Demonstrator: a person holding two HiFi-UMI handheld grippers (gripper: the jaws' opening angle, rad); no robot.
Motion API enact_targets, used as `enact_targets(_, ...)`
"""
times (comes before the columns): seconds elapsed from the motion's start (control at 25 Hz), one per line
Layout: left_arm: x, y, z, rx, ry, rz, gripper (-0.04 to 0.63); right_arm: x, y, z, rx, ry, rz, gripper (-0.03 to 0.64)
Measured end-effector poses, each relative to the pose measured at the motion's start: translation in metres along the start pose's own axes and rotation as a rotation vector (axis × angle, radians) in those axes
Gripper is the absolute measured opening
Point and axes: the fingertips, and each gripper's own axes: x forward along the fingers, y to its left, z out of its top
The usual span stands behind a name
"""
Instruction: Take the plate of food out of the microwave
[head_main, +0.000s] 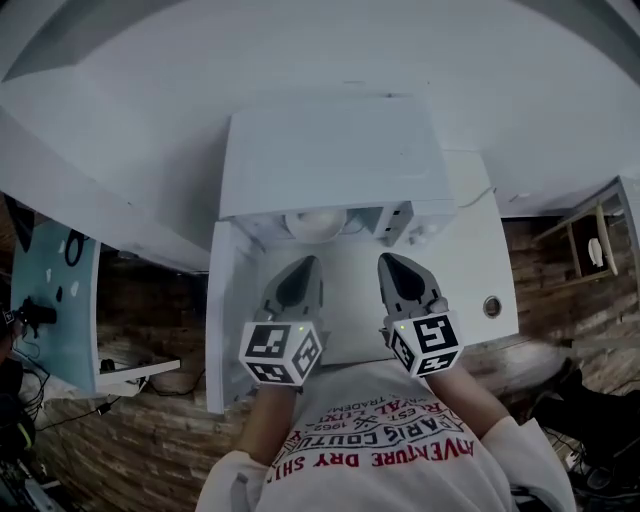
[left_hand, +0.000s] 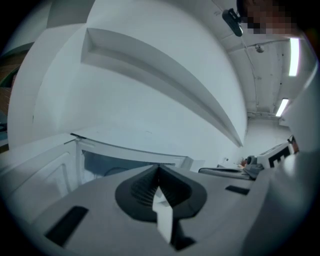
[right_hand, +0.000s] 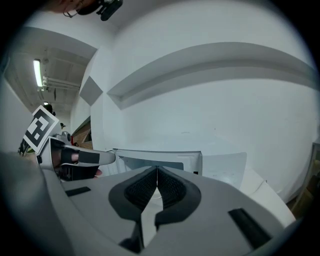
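Progress: white boxy microwave (head_main: 330, 150) stands with its white door (head_main: 228, 320) swung open at 9 o'clock. Nothing is gripped; by my reading the reach, grasp and lift-out all remain.
Plate: pale round plate (head_main: 315, 225) sits inside the cavity, at 12 o'clock of both tools.
Left gripper (head_main: 303, 265): grey jaws pressed tip to tip, nothing between them; held short of the opening, at 6 o'clock of the plate.
Right gripper (head_main: 392, 262): likewise closed and empty, at 3 o'clock of the left one.
Materials: microwave shell smooth, matte, square-cornered. Jaw pads dark, ribbed, likely rubbery. Plate low, rounded, glossy; food on it too dim to name.
Support: flat white tabletop (head_main: 480, 290).
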Motion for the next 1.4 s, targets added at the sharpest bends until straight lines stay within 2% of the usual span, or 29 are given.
enact_targets(0.16,0.008,0.013,0.001,-0.053,-0.018,-0.004,0.006,0.011,0.000,0.000,-0.012,0.012,-0.021,0.012)
enact_targets(0.32,0.018,0.017,-0.009,-0.116,-0.006,-0.013,0.006,0.020,-0.003,-0.004,-0.033,0.030,-0.002,0.012)
enact_targets(0.64,0.037,0.032,-0.051,-0.198,0.067,0.055,0.006,0.049,-0.017,-0.028,-0.034,0.078,0.058,0.012)
enact_targets(0.8,0.047,0.040,-0.081,-0.365,0.094,0.040,0.006,0.060,-0.019,-0.046,-0.037,0.123,0.107,0.012)
enact_targets(0.92,0.056,0.059,-0.103,-0.512,0.077,0.093,0.006,0.068,-0.020,-0.060,-0.042,0.162,0.143,0.012)
enact_targets(1.08,0.070,0.080,-0.126,-0.585,0.023,0.178,0.008,0.080,-0.024,-0.076,-0.040,0.203,0.164,0.012)
enact_targets(1.16,0.077,0.086,-0.134,-0.651,0.000,0.201,0.008,0.085,-0.025,-0.083,-0.038,0.219,0.174,0.012)
enact_targets(1.28,0.089,0.097,-0.145,-0.834,-0.046,0.225,0.011,0.090,-0.025,-0.094,-0.034,0.244,0.191,0.012)
enact_targets(1.4,0.099,0.104,-0.150,-1.027,-0.103,0.218,0.068,0.092,-0.026,-0.103,-0.027,0.271,0.200,0.012)
